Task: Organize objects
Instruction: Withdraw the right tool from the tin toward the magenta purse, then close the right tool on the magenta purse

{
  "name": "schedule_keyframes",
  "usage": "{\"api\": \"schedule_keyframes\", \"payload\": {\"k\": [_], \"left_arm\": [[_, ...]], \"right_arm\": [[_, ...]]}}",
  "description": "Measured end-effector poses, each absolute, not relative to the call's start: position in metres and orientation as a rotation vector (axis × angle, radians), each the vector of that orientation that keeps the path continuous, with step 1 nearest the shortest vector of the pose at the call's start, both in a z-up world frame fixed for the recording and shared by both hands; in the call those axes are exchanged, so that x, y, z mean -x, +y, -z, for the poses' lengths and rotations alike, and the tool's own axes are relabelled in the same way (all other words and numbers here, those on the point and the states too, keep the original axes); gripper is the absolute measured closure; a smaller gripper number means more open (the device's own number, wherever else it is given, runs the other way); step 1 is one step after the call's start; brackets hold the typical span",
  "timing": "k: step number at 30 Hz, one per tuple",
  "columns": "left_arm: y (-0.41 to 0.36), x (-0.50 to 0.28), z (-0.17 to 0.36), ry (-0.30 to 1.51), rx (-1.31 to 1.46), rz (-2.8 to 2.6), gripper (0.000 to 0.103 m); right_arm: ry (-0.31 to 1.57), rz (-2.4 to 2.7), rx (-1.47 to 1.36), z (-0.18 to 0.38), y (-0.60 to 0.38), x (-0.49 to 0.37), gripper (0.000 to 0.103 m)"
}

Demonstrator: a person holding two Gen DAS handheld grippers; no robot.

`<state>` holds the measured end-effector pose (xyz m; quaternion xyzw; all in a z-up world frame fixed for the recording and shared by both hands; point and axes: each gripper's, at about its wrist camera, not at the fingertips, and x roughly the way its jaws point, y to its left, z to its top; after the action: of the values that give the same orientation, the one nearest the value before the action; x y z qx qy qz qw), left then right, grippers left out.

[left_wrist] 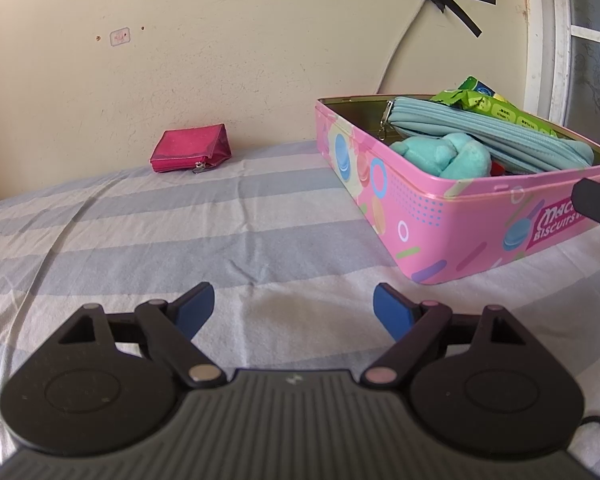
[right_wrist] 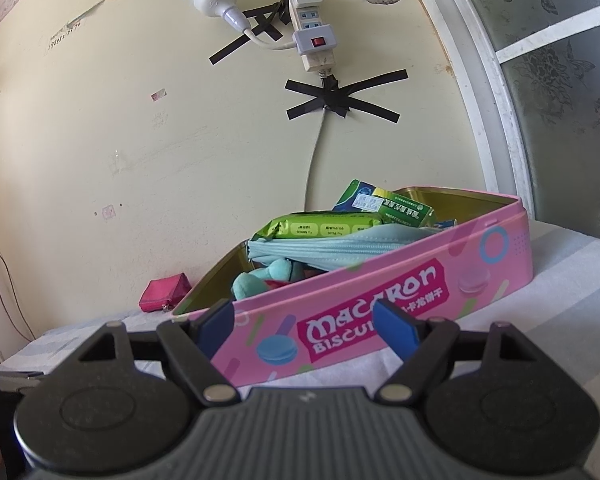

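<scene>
The pink tin (left_wrist: 440,216) runs off the right edge of the left wrist view, so its lettering is cut short there. Inside it, one blue zip pouch (left_wrist: 496,138) covers much of one teal soft toy (left_wrist: 444,156); something red beneath is too hidden to name. Two green packets (right_wrist: 320,228) lean at the back. One red purse (left_wrist: 190,148) lies apart on the striped sheet (left_wrist: 140,232), by the wall. The left gripper (left_wrist: 294,306) and right gripper (right_wrist: 304,326) both gape wide, grasping nothing.
</scene>
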<state>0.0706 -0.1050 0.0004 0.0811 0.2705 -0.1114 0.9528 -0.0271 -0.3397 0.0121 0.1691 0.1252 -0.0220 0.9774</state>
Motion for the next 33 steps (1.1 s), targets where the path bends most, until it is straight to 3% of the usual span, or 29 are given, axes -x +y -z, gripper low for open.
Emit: {"api": "schedule_keyframes", "payload": {"k": [11, 19, 27, 33], "left_arm": [[-0.083, -0.075, -0.007, 0.559, -0.129, 0.210, 0.015], [0.004, -0.111, -0.026, 0.519, -0.057, 0.022, 0.015], [0.097, -0.145, -0.006, 0.589, 0.120, -0.195, 0.015], [0.105, -0.150, -0.004, 0.626, 0.203, -0.155, 0.015]], "right_arm": [[0.210, 0.045, -0.249, -0.024, -0.319, 0.035, 0.024], [0.199, -0.162, -0.151, -0.067, -0.263, 0.010, 0.024], [0.388, -0.371, -0.176, -0.081, -0.181, -0.094, 0.027], [0.547, -0.318, -0.297, -0.055, -0.145, -0.234, 0.039]]}}
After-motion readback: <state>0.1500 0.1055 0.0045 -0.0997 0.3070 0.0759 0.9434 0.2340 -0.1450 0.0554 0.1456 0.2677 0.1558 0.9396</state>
